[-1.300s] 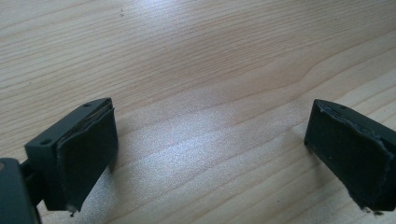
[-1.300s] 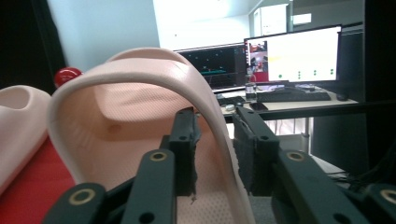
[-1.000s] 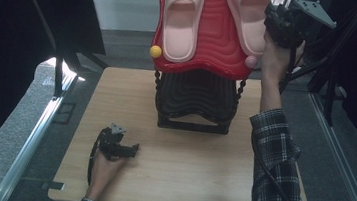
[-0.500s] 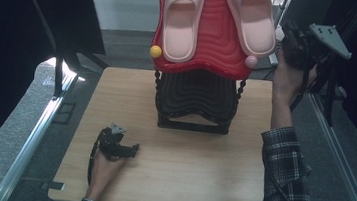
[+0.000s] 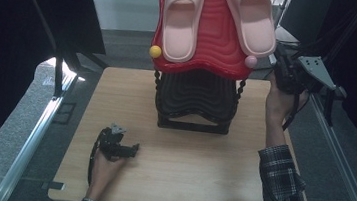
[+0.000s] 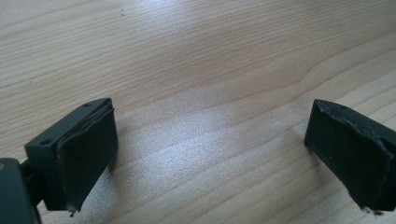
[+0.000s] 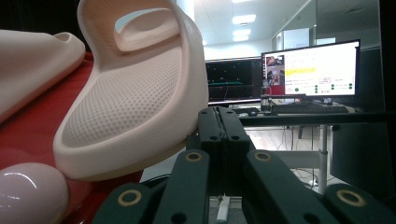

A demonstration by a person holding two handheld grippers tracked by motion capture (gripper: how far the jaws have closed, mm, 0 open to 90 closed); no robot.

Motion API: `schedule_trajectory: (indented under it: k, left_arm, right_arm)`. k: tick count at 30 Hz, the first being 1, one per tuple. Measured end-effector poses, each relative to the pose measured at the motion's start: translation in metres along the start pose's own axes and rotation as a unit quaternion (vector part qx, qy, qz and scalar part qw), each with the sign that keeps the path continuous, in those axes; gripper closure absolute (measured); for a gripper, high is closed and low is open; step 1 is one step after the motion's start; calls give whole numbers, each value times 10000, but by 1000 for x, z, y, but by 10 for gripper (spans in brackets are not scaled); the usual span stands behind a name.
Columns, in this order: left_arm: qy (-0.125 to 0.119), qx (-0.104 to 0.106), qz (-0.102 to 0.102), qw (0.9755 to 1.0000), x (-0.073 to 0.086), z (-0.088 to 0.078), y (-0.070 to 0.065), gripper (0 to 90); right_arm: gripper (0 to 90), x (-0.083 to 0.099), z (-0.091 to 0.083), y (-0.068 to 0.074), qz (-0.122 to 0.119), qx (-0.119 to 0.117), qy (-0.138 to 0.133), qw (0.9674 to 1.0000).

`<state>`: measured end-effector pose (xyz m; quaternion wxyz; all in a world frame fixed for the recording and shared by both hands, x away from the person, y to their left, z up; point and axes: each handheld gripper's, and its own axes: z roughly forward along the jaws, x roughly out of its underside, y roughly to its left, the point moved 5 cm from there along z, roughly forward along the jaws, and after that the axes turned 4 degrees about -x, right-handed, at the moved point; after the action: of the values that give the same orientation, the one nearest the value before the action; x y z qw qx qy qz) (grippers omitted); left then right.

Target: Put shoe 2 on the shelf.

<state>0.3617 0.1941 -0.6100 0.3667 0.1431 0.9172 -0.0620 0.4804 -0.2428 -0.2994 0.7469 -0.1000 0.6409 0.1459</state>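
Two pink slippers lie on the tilted red top of a rack: the left slipper and the right slipper. My right gripper hangs off the rack's right corner, just below the right slipper's end and beside a pink ball. Its jaws have just been closing and now stand pressed together with nothing between them. My left gripper rests on the wooden table at the front left. Its pads are wide apart over bare wood.
The rack's black lower tiers stand at the table's back middle. A yellow ball caps the red top's left corner, and a pink ball caps the right one. Metal rails run along both sides of the table. Monitors stand beyond.
My right gripper has dropped from the right slipper's upper end down and to the right, to beside the rack's right corner. The left gripper has stayed put.
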Motion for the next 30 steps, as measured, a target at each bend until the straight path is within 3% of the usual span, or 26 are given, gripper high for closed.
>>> schedule_trajectory:
  k: [7, 14, 20, 24, 30]
  left_arm:
    - [3, 2, -1, 10000, 0, 0, 0, 24]
    - [-12, 1, -6, 10000, 0, 0, 0, 24]
    - [1, 3, -3, 10000, 0, 0, 0, 24]
    - [-9, 2, -6, 10000, 0, 0, 0, 24]
    - [-8, 3, -6, 10000, 0, 0, 0, 23]
  right_arm:
    - [897, -2, 4, 4, -31, -21, 44, 10000]
    - [897, -3, 17, 25, -296, -339, 226, 9987]
    - [899, -5, 26, 36, -302, -677, 314, 9968]
    - [899, -10, 26, 39, -520, -776, 384, 9949]
    - [898, -13, 26, 38, -557, -931, 439, 9931]
